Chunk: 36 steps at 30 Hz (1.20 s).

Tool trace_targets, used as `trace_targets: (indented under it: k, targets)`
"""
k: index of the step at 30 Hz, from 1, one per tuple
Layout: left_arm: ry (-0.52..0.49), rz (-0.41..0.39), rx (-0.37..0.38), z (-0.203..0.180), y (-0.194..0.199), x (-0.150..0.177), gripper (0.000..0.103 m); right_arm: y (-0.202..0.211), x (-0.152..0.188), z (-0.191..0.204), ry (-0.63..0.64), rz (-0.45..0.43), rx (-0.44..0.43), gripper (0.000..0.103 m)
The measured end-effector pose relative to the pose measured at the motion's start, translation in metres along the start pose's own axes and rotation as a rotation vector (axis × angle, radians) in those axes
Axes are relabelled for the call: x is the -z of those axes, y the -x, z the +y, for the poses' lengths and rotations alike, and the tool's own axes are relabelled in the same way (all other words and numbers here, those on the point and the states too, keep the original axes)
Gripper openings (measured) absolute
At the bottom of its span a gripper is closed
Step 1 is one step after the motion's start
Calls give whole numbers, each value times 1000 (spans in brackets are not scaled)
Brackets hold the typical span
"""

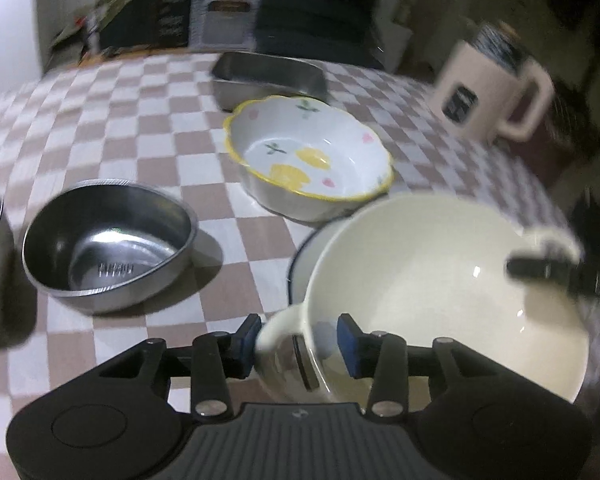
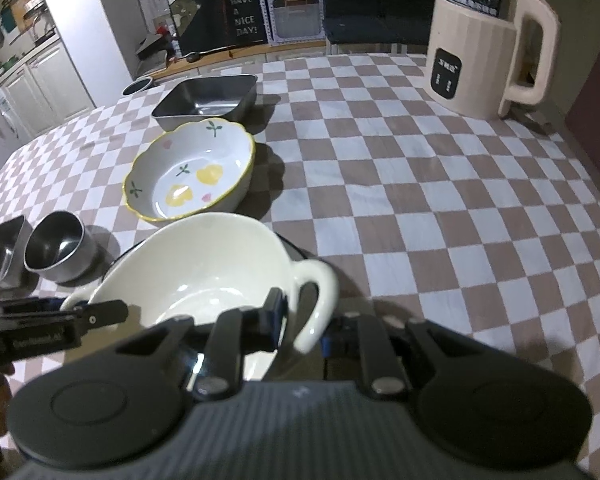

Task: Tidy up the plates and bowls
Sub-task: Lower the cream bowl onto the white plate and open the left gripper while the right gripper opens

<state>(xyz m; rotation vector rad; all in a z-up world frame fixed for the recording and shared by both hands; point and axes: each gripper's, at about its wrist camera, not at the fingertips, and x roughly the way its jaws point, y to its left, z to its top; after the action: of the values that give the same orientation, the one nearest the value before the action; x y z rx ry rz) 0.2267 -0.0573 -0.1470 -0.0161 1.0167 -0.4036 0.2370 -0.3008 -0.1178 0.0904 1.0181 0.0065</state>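
A cream two-handled bowl [image 1: 440,288] is held between both grippers above a blue-rimmed white plate [image 1: 300,256]. My left gripper [image 1: 300,344] is shut on the bowl's near handle [image 1: 276,332]. My right gripper [image 2: 302,320] is shut on the other handle [image 2: 318,300] of the same bowl [image 2: 196,272]. A flowered bowl with a yellow scalloped rim [image 1: 312,152] [image 2: 192,172] sits just beyond. A round steel bowl [image 1: 108,240] [image 2: 58,252] stands to the left.
A rectangular steel tray [image 1: 268,76] [image 2: 208,100] lies behind the flowered bowl. A square steel dish [image 2: 2,254] sits at the far left by the table edge. A beige electric kettle [image 2: 488,44] [image 1: 488,88] stands at the back right on the checkered tablecloth [image 2: 420,184].
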Motion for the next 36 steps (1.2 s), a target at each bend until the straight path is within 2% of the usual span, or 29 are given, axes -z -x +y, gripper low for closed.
trace_targets:
  k: [5,15,26,32,36]
  targets:
    - [-59,33,-16,-12,-2,5,48,-1,0,0,32,10,10,25]
    - [10,44,-17,2,2,1,53,-2,-1,0,73,26,7,25]
    - [-9,51,-32,1,2,0,61,-5,-3,-4,70,39,-17,26]
    - [-52,40,-50,-4,3,-1,63,-10,-3,-6,55,65,-8,32]
    - [-52,32,-56,-3,5,-3,65,-15,-2,-1,97,80,38,40]
